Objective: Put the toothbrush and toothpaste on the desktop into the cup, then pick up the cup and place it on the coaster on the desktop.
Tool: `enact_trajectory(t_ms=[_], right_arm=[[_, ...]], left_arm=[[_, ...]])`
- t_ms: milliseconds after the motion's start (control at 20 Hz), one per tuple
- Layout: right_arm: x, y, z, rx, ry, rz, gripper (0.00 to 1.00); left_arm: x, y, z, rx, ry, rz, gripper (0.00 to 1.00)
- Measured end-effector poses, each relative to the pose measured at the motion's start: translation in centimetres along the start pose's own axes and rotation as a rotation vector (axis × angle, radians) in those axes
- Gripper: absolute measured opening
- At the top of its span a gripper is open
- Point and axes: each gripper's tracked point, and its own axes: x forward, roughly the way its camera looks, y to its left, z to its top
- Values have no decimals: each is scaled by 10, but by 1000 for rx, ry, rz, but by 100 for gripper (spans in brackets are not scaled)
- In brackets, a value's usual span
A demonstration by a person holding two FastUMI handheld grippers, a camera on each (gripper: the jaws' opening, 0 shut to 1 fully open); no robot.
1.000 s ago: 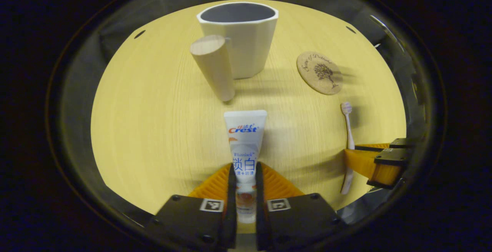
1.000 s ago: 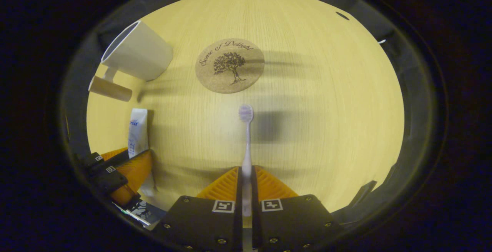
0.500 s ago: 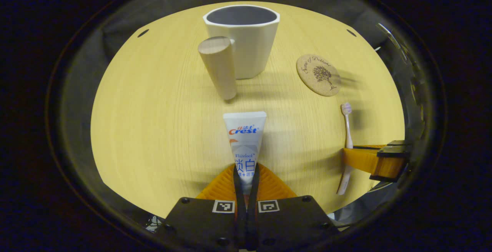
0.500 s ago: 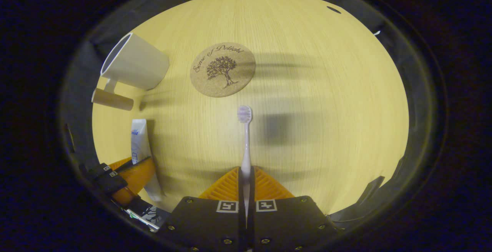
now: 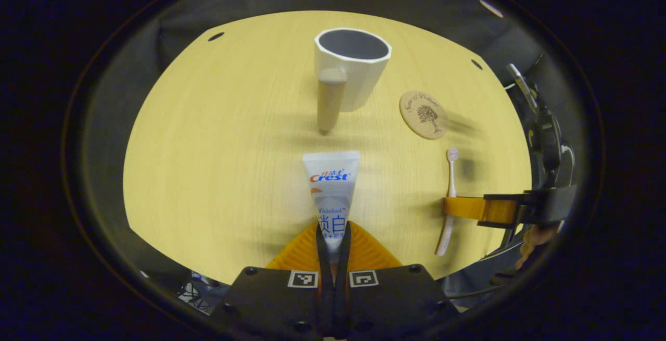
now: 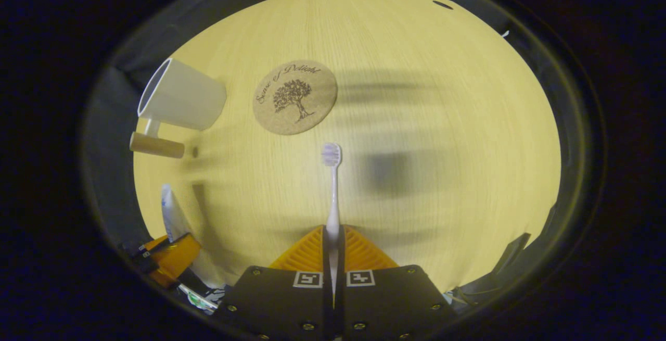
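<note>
Bare desktop (image 5: 208,148) lies wide on both sides of the left gripper (image 5: 333,237), whose jaws clamp the toothpaste (image 5: 331,185). The cup (image 5: 353,73) stands ahead of those jaws, the coaster (image 5: 422,114) ahead and rightward. The right gripper (image 6: 333,237) has its jaws pressed on the toothbrush (image 6: 332,185), the coaster just ahead-left. Compared with a second ago, both items ride higher and the cup looks farther away. The toothpaste cap is hidden between the fingers.

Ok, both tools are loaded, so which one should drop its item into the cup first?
Left, probably. The left tool grips the toothpaste with the cup almost straight ahead. The right tool holds the toothbrush, but the cup sits far off to its side.
</note>
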Motion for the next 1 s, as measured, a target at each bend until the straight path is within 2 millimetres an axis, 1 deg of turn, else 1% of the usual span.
enact_trajectory(t_ms=[100, 200, 300, 400, 500, 650, 750, 850, 1000], right_arm=[[0, 0, 0, -14, -5, -5, 2], [0, 0, 0, -26, -8, -9, 2], [0, 0, -1, -35, -8, -11, 2], [0, 0, 0, -42, -7, -12, 2], [0, 0, 0, -45, -9, -11, 2], [0, 0, -1, -45, -14, -11, 2], [0, 0, -1, -43, -17, -11, 2], [0, 0, -1, -41, -20, -11, 2], [0, 0, -1, -36, -25, -12, 2]], left_arm=[[-25, 0, 13, -23, -46, -23, 7], [-51, -1, 35, -39, -105, -49, 7], [-78, -4, 65, -47, -176, -85, 7], [-100, -9, 96, -43, -246, -123, 7], [-114, -16, 130, -35, -322, -156, 7], [-123, -17, 175, 12, -413, -172, 7], [-121, -20, 198, 38, -445, -175, 7], [-116, -22, 217, 53, -469, -181, 7], [-101, -30, 241, 77, -499, -203, 8]])
